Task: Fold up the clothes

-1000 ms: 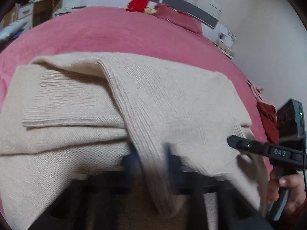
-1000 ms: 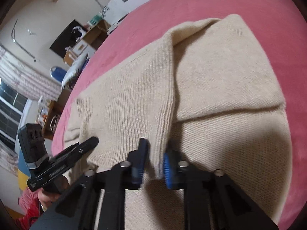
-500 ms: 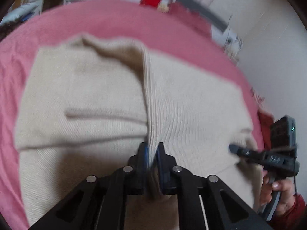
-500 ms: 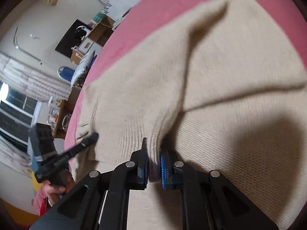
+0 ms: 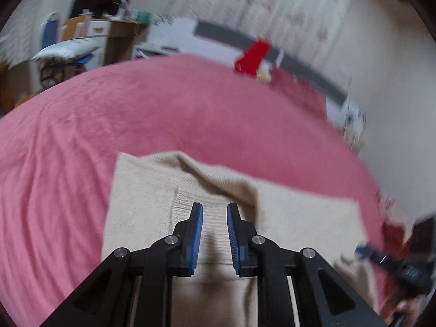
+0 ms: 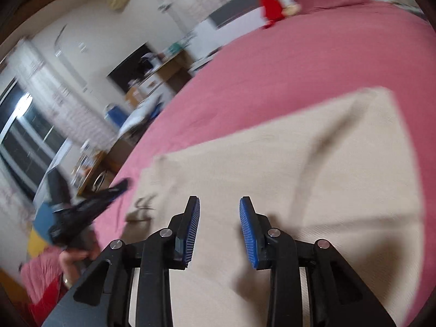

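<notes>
Cream knit, a sweater point(image 5: 152, 199) lies folded into a rough rectangle on the pink bed point(image 5: 136, 114), and everything else here is placed from that sweater. The left tool point(image 5: 214, 209) hangs just above its near part with the blue-padded fingers spread and nothing between them; directly beneath the gap sits a ribbed band of the knit, and a loose ridge of fabric runs from the sweater's far edge down toward the right finger. In the right wrist view the right tool point(image 6: 219, 204) is likewise spread and empty over the sweater's point(image 6: 299, 163) near half, the cloth flat under both fingers, with a soft crease curving away to the far right corner. Off the sweater's left edge the other tool shows, blurred, gripped by a hand point(image 6: 77, 256) in a red sleeve. Beyond the sweater's far edge, at the head of the bed, lies a red cloth point(image 5: 253, 57).
</notes>
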Tool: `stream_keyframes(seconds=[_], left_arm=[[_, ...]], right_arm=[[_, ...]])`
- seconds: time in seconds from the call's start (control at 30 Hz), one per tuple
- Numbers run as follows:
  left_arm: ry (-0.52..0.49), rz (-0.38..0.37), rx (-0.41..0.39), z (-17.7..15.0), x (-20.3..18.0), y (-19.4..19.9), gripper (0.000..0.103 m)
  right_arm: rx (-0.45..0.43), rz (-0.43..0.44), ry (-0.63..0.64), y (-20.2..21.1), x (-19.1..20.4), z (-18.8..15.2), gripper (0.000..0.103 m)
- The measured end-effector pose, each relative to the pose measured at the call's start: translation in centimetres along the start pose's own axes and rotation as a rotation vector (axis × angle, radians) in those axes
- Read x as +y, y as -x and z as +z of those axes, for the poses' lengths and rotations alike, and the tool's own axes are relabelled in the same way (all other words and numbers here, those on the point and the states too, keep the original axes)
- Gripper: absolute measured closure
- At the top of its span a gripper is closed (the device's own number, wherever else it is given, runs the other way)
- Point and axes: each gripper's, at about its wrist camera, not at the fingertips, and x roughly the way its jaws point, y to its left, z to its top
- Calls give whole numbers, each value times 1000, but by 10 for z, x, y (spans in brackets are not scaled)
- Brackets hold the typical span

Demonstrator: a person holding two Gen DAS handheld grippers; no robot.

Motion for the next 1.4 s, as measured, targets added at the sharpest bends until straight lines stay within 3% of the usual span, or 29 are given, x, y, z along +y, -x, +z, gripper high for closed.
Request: stream_keyframes(seconds=[0.1,0.27,0.47,0.67,0.8,1.0,1.03,1.1,1.17,1.2,1.23,1.33,1.4], left_arm=[[-30,-40,86,-11,4,-25,86],[20,-129,120,1,22,-43,86],[162,-284,99,15,57,-64,86],[424,-272,-14,35,110,-74,85],[451,-108,-37,34,135,-71,90],[349,-52,-220,41,110,-30,86],[319,-98,-222,44,100,-31,86],[203,-239,-171,46,63,-41,84],[80,-333,-105,44,29,-52,84],[20,-353,-62,42,14,-60,84],[-38,-342,0,38,3,-72,84],[-124,-148,117,26,0,-105,85],[-51,-188,115,31,20,-106,86]], right_arm=[[28,36,105,-43,32,11,71],[74,95,280,-115,85,30,76],[148,91,311,-154,79,-5,76],[133,105,304,-152,71,-10,76],[129,101,307,-152,72,-11,76],[123,94,312,-152,74,-12,76],[122,92,312,-152,74,-12,76],[120,90,314,-152,74,-13,74],[115,79,361,-142,83,-16,62],[112,73,385,-137,87,-18,50],[109,67,410,-132,91,-19,38],[101,50,482,-117,104,-24,38],[95,38,530,-107,113,-28,38]])
